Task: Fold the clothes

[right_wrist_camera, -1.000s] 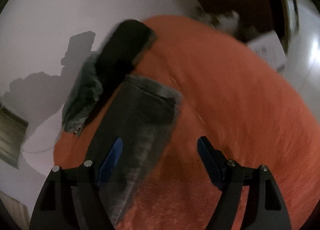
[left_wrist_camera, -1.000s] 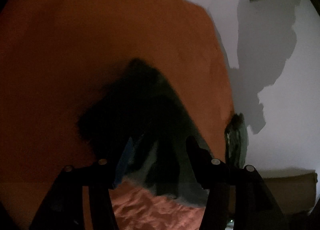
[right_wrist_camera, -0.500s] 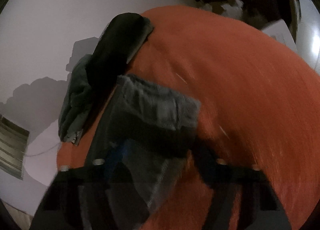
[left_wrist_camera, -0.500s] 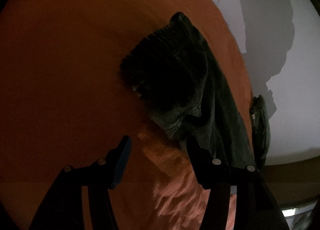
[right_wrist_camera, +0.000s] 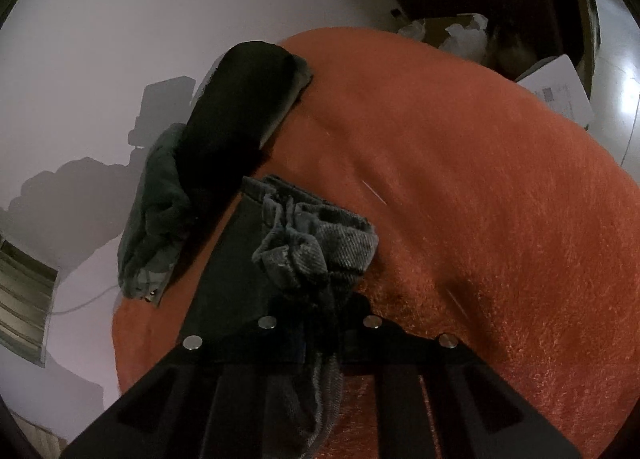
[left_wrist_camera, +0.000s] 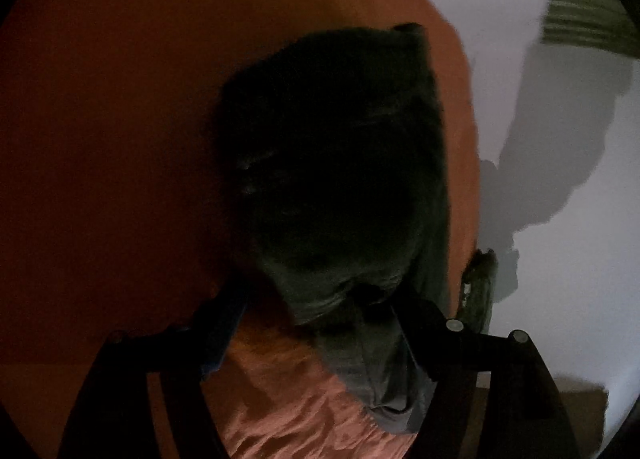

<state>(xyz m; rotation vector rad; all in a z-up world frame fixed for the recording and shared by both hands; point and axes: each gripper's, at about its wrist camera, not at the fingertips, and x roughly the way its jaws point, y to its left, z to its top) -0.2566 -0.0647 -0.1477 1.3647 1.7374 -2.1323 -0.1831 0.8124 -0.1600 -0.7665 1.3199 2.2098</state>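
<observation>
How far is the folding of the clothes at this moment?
Done, it seems: a dark folded garment lies at the edge of the orange blanket. In hand: the right hand-held gripper has just closed on the bunched edge of the grey denim piece; the left hand-held gripper has opened over dark cloth. Left: the denim fold itself, and a green piece still crumpled.

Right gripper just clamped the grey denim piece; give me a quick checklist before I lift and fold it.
1. Right gripper shut on the grey denim: ok; jaws have just been closing, cloth bunched between them.
2. Left gripper open: ok; jaws have just been opening, no pad seen pressing cloth.
3. Left grip on the dark garment: not ok.
4. Orange blanket beyond the denim bare: ok.
5. Blanket caught in the right grip: cannot tell.
</observation>
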